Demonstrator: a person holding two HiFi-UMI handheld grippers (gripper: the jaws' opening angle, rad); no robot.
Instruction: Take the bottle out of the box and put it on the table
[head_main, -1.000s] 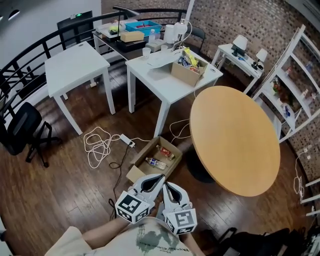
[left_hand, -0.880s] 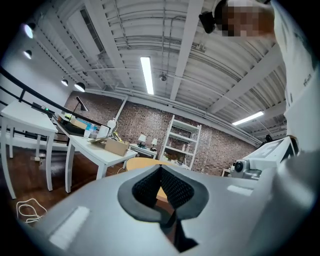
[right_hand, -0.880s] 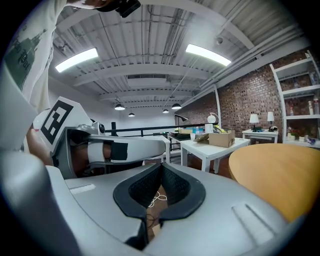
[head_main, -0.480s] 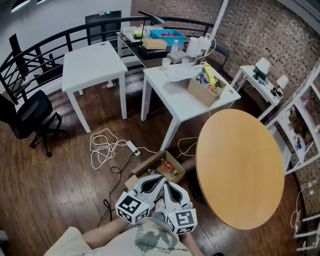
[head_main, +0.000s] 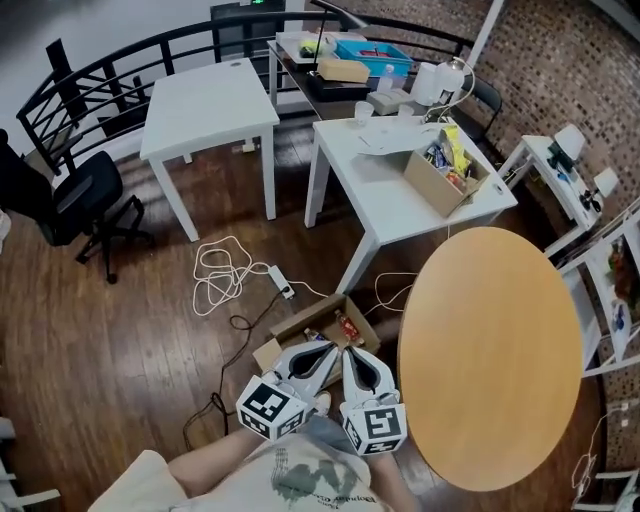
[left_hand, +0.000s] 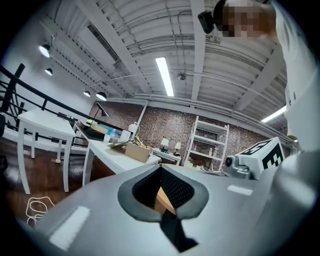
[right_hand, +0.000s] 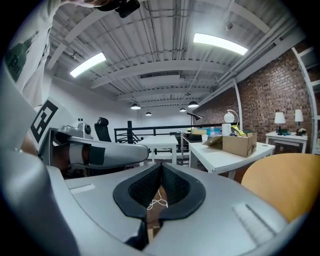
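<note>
An open cardboard box lies on the dark wood floor next to the round wooden table. A red packet shows inside it. The bottle is too small to make out, and the gripper tips cover that part of the box. My left gripper and right gripper are held side by side over the box's near edge, both shut and empty. The left gripper view shows my left gripper with its jaws meeting. In the right gripper view my right gripper is shut too, with the round table at its right.
A power strip with a coiled white cable lies on the floor left of the box. Two white tables stand beyond, one carrying a cardboard box of goods. A black office chair is at far left, shelves at right.
The whole scene has slid closer: the floor box now lies right under the gripper tips and the round table is nearer. Both grippers stay shut, side by side.
</note>
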